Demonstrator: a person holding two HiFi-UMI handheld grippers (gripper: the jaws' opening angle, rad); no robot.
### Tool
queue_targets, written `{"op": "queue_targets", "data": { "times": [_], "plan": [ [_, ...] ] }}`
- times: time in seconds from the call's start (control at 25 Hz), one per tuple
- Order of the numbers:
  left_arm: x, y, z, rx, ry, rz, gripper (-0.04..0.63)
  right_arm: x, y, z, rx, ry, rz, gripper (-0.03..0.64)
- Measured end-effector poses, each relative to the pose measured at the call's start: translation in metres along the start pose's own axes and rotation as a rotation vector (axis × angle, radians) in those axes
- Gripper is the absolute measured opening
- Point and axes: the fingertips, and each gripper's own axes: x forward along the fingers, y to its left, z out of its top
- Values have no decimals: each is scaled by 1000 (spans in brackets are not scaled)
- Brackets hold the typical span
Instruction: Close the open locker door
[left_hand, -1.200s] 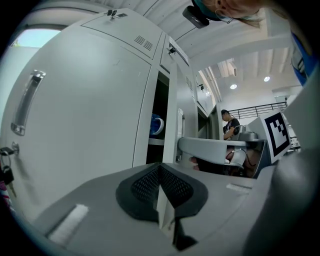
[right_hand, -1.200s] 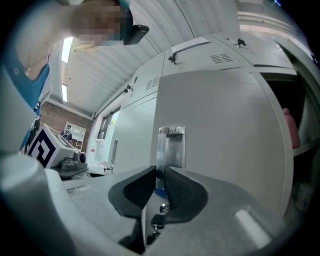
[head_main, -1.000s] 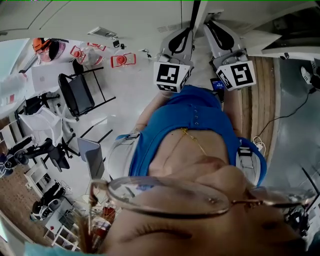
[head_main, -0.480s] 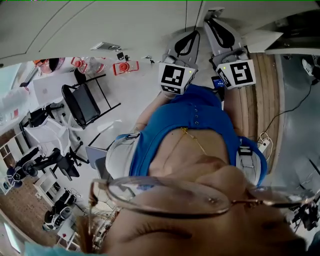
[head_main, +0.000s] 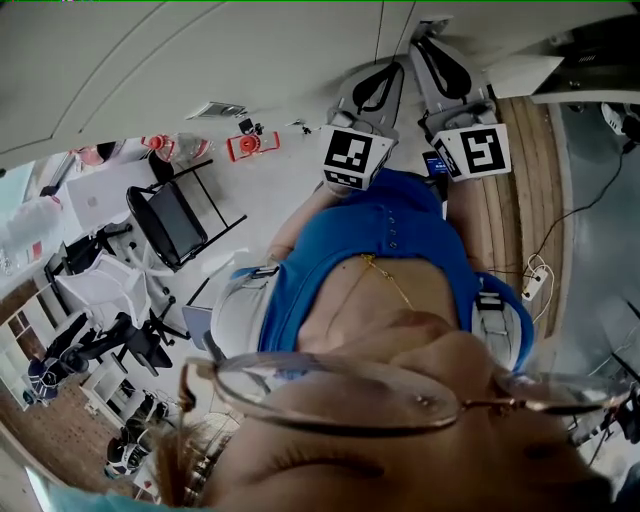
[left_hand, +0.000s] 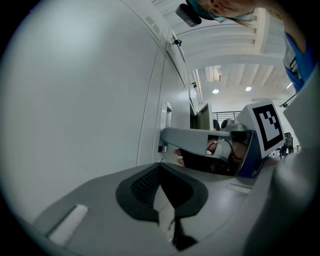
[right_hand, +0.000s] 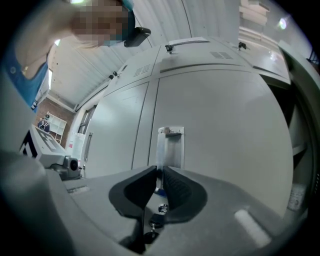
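The white locker door (right_hand: 225, 115) fills the right gripper view, with its metal handle (right_hand: 170, 142) straight ahead. My right gripper (right_hand: 160, 175) is shut on the thin edge of that handle. A key (right_hand: 159, 214) hangs in the lock just under the jaws. Right of the door's edge shows the dark locker interior (right_hand: 300, 155) with shelves. In the left gripper view my left gripper (left_hand: 160, 172) is shut on nothing, level beside the door face (left_hand: 75, 100), with the right gripper (left_hand: 220, 150) at the handle (left_hand: 164, 125) ahead of it. In the head view both marker cubes, left (head_main: 352, 152) and right (head_main: 476, 148), sit against the lockers (head_main: 200, 60).
More closed white locker doors (right_hand: 115, 130) stand to the left of the held one. Behind me is a black folding chair (head_main: 178, 222), other chairs (head_main: 110, 320) and low shelving. A cable (head_main: 590, 215) runs over the wooden floor strip (head_main: 520, 200) at the right.
The white locker face has spread further across the top left of the head view. The chair and room have slid right and down. Both grippers shifted slightly right, grip unchanged.
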Motion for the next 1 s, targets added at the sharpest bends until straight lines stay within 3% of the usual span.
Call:
{"op": "queue_targets", "data": {
  "times": [0.48,1.0],
  "plan": [
    [6,-3,-4,-9,13,-13,0,-14,-18,-14,-9,41,-102,2],
    [2,-5,12,2,-34,95,0,-37,-16,-27,-64,94,-162,2]
  ]
}}
